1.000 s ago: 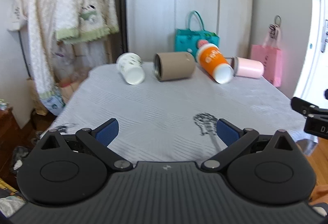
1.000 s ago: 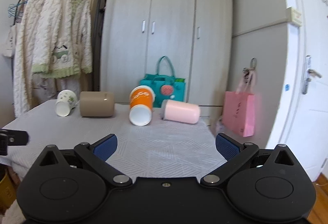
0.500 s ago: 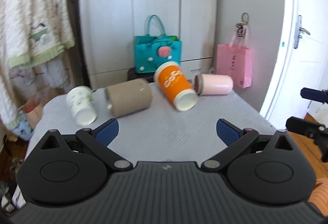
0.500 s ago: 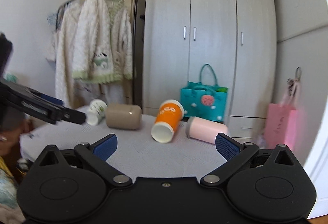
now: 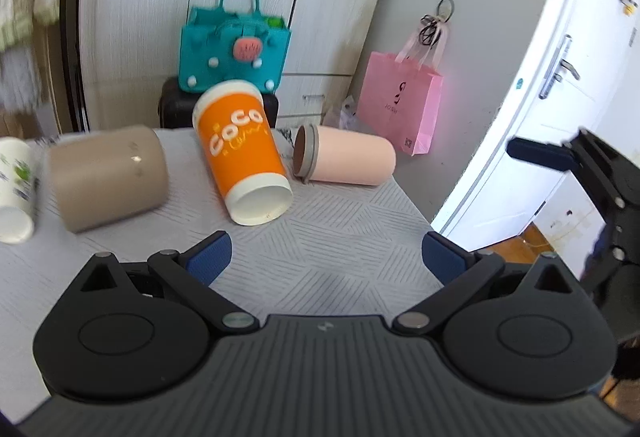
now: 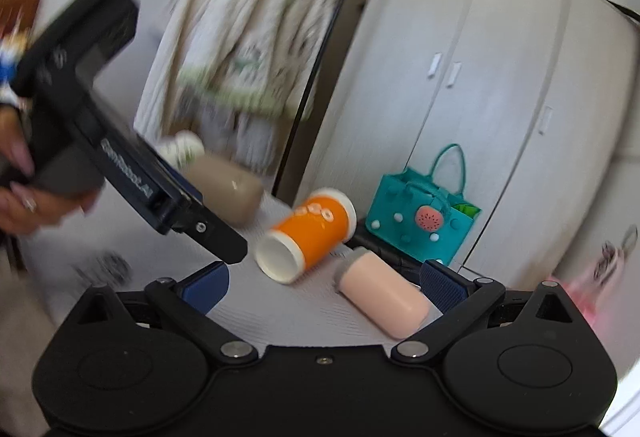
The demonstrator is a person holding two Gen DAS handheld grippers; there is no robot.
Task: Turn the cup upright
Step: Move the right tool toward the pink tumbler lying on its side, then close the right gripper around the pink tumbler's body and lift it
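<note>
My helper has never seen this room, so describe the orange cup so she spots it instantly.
On the grey patterned table, in front of the teal bag, four cups lie tipped over. The orange cup lies between a tan cup and a pink cup, alone lettered CoCo.

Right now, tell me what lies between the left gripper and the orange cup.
Nothing: in the left wrist view only bare grey tablecloth separates the open left gripper from the orange cup, which lies on its side.
</note>
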